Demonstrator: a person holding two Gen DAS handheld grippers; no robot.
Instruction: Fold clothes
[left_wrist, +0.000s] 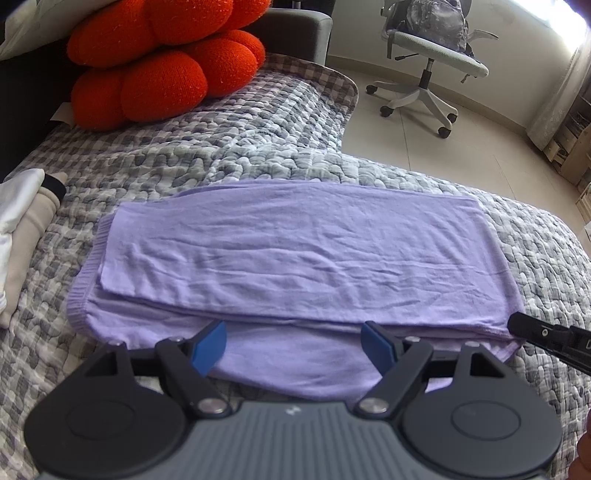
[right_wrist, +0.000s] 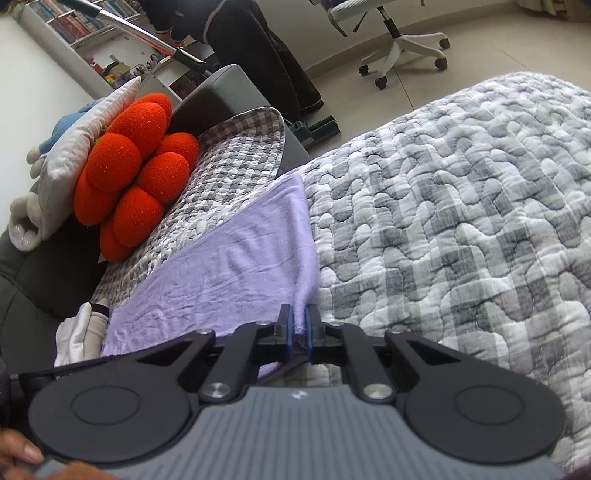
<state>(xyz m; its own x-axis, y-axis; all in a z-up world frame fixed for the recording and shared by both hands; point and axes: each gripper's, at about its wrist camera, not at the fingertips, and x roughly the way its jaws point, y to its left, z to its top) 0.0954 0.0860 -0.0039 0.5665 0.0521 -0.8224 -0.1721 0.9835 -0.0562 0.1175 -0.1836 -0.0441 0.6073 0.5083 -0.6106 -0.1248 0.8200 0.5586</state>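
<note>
A lilac garment (left_wrist: 295, 251) lies folded into a long flat band across the grey checked quilt (left_wrist: 221, 147). My left gripper (left_wrist: 295, 343) is open, its blue-padded fingers (left_wrist: 210, 345) spread just above the garment's near edge, holding nothing. In the right wrist view the same lilac garment (right_wrist: 229, 266) stretches away to the left. My right gripper (right_wrist: 299, 328) is shut on the garment's right-hand edge, with a fold of cloth pinched between the pads. The right gripper's tip also shows in the left wrist view (left_wrist: 546, 338) at the garment's right corner.
An orange knotted cushion (left_wrist: 159, 66) and a white pillow (right_wrist: 85, 136) rest at the sofa's back. Folded white and beige clothes (left_wrist: 22, 236) lie at the left. A white office chair (left_wrist: 432, 62) stands on the tiled floor. A bookshelf (right_wrist: 81, 22) is behind the sofa.
</note>
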